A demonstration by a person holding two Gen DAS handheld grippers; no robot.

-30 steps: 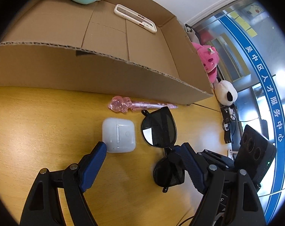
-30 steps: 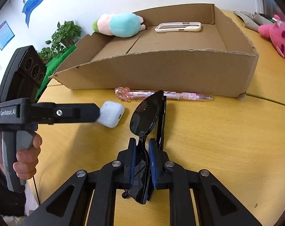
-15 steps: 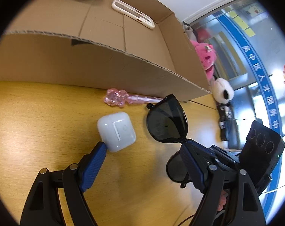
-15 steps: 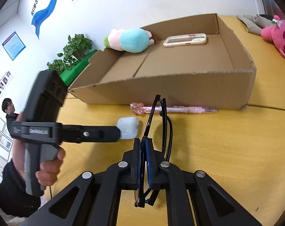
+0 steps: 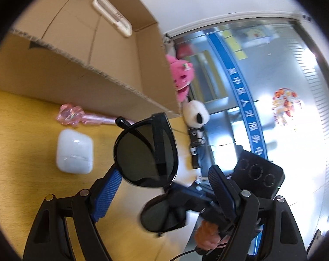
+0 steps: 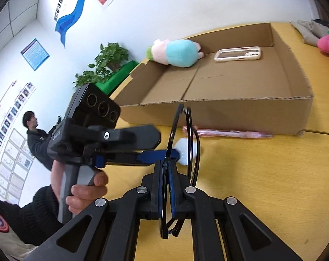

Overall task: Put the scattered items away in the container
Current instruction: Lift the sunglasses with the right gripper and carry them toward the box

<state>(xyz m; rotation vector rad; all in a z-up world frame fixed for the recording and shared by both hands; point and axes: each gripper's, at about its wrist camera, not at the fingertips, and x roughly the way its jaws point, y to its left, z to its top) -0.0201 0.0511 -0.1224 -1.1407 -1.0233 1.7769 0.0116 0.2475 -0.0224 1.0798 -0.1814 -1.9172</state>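
Note:
My right gripper (image 6: 166, 174) is shut on black sunglasses (image 6: 181, 134) and holds them lifted above the yellow table, edge-on to its camera. In the left wrist view the sunglasses (image 5: 146, 150) hang between my open left gripper's (image 5: 164, 182) fingers. A white earbud case (image 5: 74, 151) and a pink pen (image 5: 86, 116) lie on the table before the cardboard box (image 5: 82, 80). The box (image 6: 229, 108) holds a white phone case (image 6: 238, 54) and a teal plush (image 6: 177, 53).
A pink plush (image 5: 181, 76) and a white panda plush (image 5: 196, 114) lie right of the box. Potted plants (image 6: 105, 63) stand behind the box's left end. A person (image 6: 34, 137) stands at far left.
My right gripper has lifted the sunglasses off the table and turned them upright. The left gripper has stayed open near the earbud case and tilted.

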